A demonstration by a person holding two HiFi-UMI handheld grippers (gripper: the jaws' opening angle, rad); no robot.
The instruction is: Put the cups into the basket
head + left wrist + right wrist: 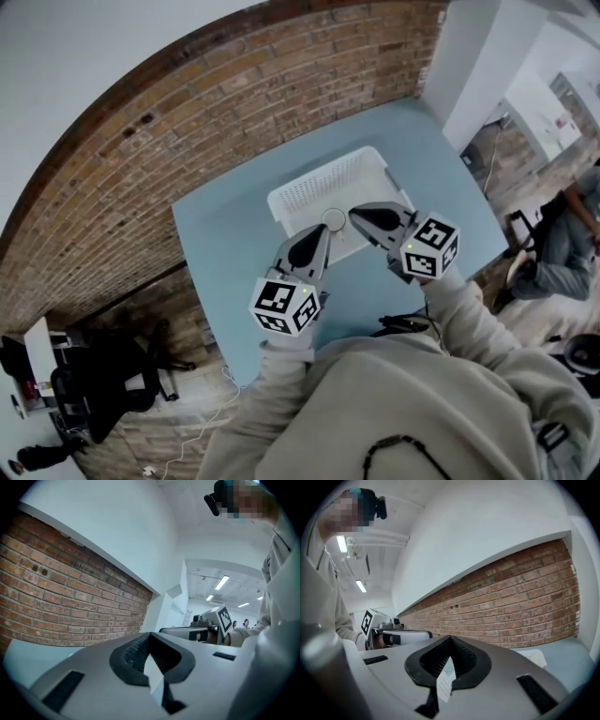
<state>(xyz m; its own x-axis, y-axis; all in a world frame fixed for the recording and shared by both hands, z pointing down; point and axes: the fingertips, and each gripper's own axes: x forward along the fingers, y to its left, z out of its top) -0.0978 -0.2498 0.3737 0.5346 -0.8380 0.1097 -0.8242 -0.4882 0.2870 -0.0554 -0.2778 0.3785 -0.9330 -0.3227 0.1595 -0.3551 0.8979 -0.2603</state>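
Check: hovering left tongs (325, 231) and right tongs (355, 216) above basket (319, 184) on tabletop (225, 246), both pressed together, empty. Spotting one cup (334, 219) apparently inside basket. Scanning tabletop for leftover cups before spreading tongs, likely sensible.

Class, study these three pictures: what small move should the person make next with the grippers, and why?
Probably draw both grippers back and finish. The left gripper and the right gripper are shut with nothing between their jaws, a white cup seems to sit in the basket just ahead of their tips, and no other cup is in view on the table.
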